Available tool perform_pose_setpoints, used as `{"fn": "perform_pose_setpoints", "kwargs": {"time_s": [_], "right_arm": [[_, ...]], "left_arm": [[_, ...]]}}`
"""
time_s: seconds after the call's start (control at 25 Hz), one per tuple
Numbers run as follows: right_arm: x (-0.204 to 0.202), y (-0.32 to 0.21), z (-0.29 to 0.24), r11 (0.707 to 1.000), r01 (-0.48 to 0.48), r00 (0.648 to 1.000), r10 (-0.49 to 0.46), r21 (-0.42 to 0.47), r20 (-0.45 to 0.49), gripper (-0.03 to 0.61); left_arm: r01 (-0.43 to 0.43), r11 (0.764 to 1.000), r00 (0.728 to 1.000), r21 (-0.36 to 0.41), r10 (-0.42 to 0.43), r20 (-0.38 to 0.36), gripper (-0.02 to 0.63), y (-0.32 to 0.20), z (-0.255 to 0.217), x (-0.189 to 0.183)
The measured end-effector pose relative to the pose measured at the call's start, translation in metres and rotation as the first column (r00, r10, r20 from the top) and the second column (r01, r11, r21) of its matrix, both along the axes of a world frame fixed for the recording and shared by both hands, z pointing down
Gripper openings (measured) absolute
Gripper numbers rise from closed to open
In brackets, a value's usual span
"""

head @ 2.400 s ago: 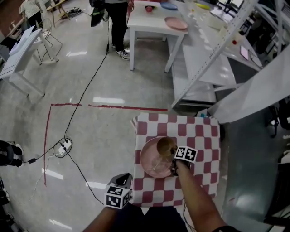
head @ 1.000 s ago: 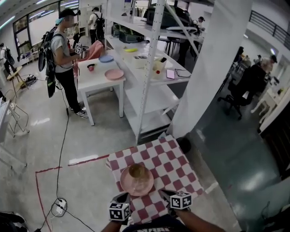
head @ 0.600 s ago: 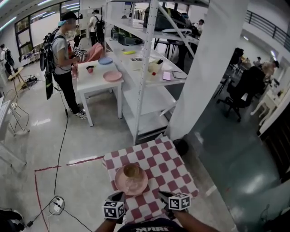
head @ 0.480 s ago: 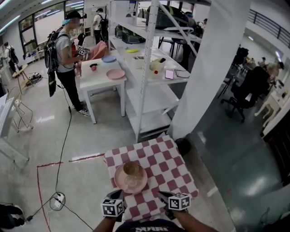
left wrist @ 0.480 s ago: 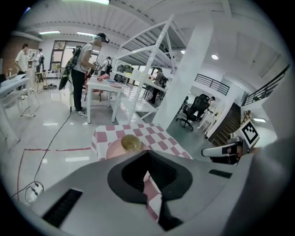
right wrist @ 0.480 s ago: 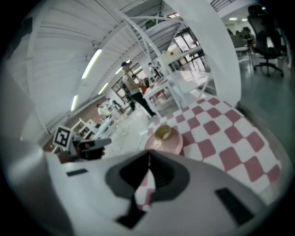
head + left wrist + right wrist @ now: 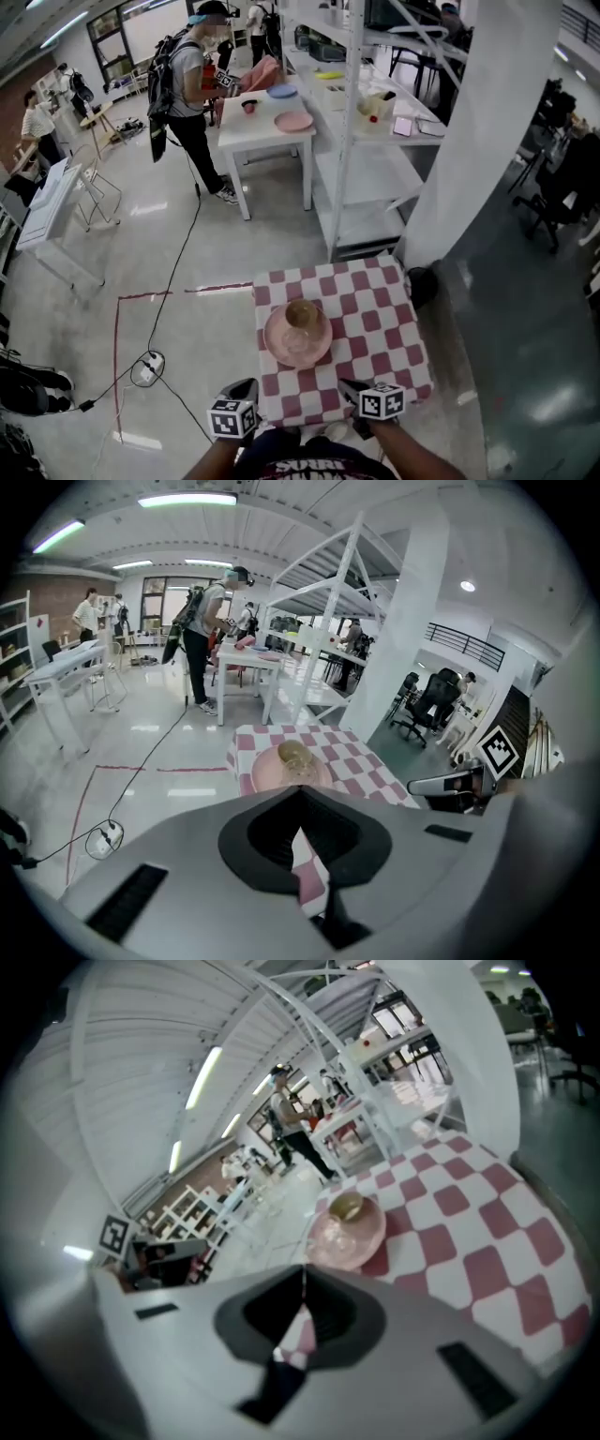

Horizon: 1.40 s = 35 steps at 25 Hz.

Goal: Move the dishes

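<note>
Red-and-white checkered surface (image 7: 375, 319) is seen beside a white pillar (image 7: 478, 141). Shelving rack (image 7: 361, 141) is set beyond it. Person with backpack (image 7: 187, 75) is seen at a white table (image 7: 253, 141). Red tape (image 7: 187, 292) and power strip (image 7: 147, 367) are seen on the floor.

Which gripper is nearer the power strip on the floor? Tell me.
Left. The left gripper hangs off the checkered table's near-left corner, on the power strip's side. The right gripper sits over the table's near edge, further from it.

Grey left tongs (image 7: 244, 386) and right tongs (image 7: 350, 386) carry black-and-white marker cubes (image 7: 232, 419).
</note>
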State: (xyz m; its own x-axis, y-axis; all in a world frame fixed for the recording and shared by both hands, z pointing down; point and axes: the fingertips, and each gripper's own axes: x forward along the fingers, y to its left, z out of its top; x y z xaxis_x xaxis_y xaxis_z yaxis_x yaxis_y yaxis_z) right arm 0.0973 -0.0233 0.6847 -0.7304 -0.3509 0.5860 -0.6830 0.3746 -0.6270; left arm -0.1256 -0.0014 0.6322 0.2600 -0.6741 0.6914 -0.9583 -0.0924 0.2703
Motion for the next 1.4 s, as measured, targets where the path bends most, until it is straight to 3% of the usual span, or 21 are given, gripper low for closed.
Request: {"fn": "perform_pose_setpoints", "kwargs": {"time_s": [0.2, 0.36, 0.48, 0.68, 0.88, 1.0, 1.24, 1.4], "right_arm": [[-0.004, 0.002, 0.008, 1.0, -0.002, 1.0, 0.002, 0.008, -0.028, 0.034], [-0.013, 0.006, 0.011, 0.999, -0.023, 0.991, 0.029, 0.049, -0.133, 0.034], [-0.024, 0.008, 0.014, 0.995, -0.099, 0.982, 0.103, 0.033, -0.16, 0.034], [-0.06, 0.013, 0.013, 0.975, -0.219, 0.956, 0.219, 0.021, -0.196, 0.034], [-0.091, 0.036, 0.01, 0.946, -0.325, 0.928, 0.32, 0.004, -0.192, 0.034], [-0.089, 0.054, 0.008, 0.929, -0.369, 0.909, 0.36, -0.004, -0.21, 0.034], [-0.059, 0.064, -0.002, 0.882, -0.471, 0.865, 0.462, 0.0, -0.196, 0.034], [-0.052, 0.063, 0.0, 0.881, -0.472, 0.873, 0.464, -0.021, -0.15, 0.034]], "left_arm": [[-0.003, 1.0, 1.0, -0.008, 0.003, 0.007, 0.029, 0.008, 0.007, -0.007], [-0.082, 0.997, 0.997, -0.012, 0.082, -0.002, 0.029, -0.01, 0.013, -0.009], [-0.165, 0.986, 0.986, -0.01, 0.165, -0.006, 0.029, -0.022, 0.016, -0.019], [-0.301, 0.954, 0.952, -0.019, 0.299, -0.061, 0.029, -0.04, 0.031, -0.037], [-0.462, 0.887, 0.883, -0.025, 0.456, -0.112, 0.029, -0.048, 0.044, -0.035], [-0.511, 0.859, 0.853, -0.029, 0.503, -0.136, 0.029, -0.05, 0.046, -0.027], [-0.557, 0.83, 0.826, -0.03, 0.55, -0.123, 0.029, -0.059, 0.036, -0.002], [-0.553, 0.833, 0.832, -0.03, 0.549, -0.08, 0.029, -0.063, 0.022, 0.004]]}}
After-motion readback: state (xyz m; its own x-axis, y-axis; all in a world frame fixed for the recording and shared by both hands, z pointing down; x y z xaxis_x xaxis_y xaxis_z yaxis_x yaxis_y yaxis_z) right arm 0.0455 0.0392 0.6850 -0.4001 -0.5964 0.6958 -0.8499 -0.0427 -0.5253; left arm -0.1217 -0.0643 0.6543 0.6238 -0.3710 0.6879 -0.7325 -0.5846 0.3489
